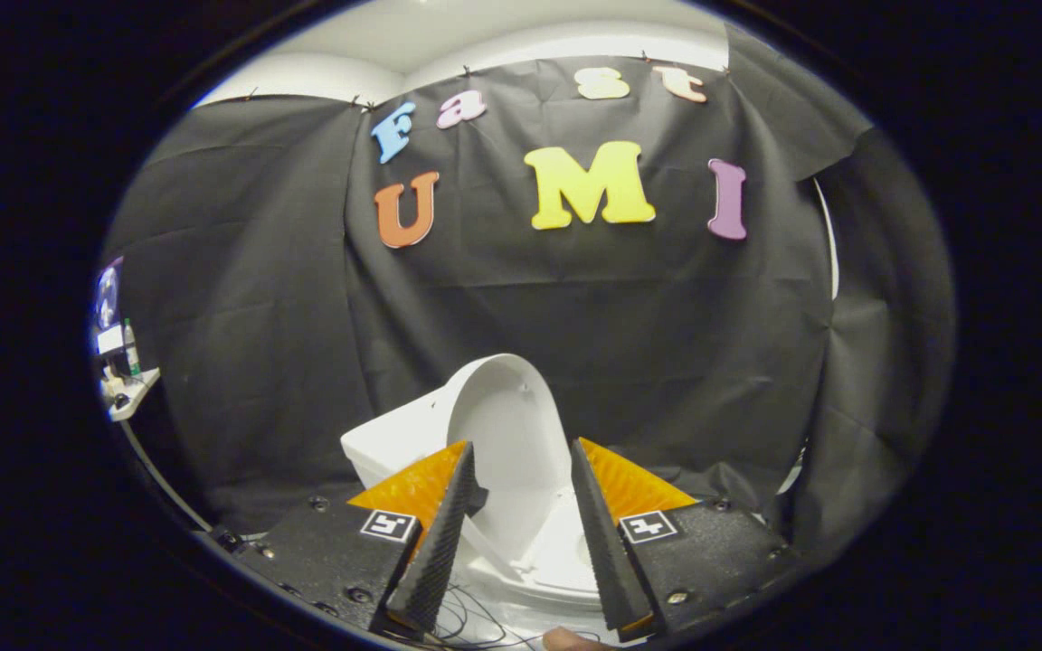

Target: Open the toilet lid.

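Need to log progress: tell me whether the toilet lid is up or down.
Up. The toilet lid stands raised, its underside facing the open gripper, whose fingers touch nothing.

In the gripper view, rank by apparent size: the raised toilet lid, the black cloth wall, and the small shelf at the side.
1. Black cloth wall, by far the largest.
2. Toilet lid, raised beyond the open gripper.
3. Shelf, smallest, though the fisheye lens shrinks it.

The toilet lid (pixel 507 425) is raised upright, beyond the parted fingers of the gripper (pixel 521 457). The tank (pixel 390 443) is placed left of it, the cloth wall (pixel 648 344) behind. A shelf (pixel 127 393) is seen far left.
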`<control>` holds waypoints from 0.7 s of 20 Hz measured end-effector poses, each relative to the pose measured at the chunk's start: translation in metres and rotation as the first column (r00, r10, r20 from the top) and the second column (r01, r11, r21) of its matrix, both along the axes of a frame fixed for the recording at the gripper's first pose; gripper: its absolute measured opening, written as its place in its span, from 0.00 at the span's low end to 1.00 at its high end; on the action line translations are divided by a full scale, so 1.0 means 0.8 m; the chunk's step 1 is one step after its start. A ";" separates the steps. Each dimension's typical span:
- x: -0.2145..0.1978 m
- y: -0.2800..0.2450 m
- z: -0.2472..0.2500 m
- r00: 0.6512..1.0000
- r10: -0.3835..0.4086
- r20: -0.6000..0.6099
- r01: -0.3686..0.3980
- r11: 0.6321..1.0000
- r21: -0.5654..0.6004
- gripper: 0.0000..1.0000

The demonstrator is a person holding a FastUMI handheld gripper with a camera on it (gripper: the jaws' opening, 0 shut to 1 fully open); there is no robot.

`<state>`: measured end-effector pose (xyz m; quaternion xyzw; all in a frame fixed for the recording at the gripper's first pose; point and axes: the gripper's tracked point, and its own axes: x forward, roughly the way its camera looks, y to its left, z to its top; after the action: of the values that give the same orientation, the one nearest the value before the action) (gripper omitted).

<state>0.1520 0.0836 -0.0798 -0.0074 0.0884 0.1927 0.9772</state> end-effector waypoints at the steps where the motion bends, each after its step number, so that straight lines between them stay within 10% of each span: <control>1: -0.002 -0.007 0.003 1.000 -0.010 0.005 0.010 1.000 0.006 0.68; 14: -0.035 -0.111 0.044 0.983 -0.110 0.147 0.107 0.994 0.028 0.68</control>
<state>0.1242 -0.0051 -0.0449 -0.0071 0.0139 0.1388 0.9902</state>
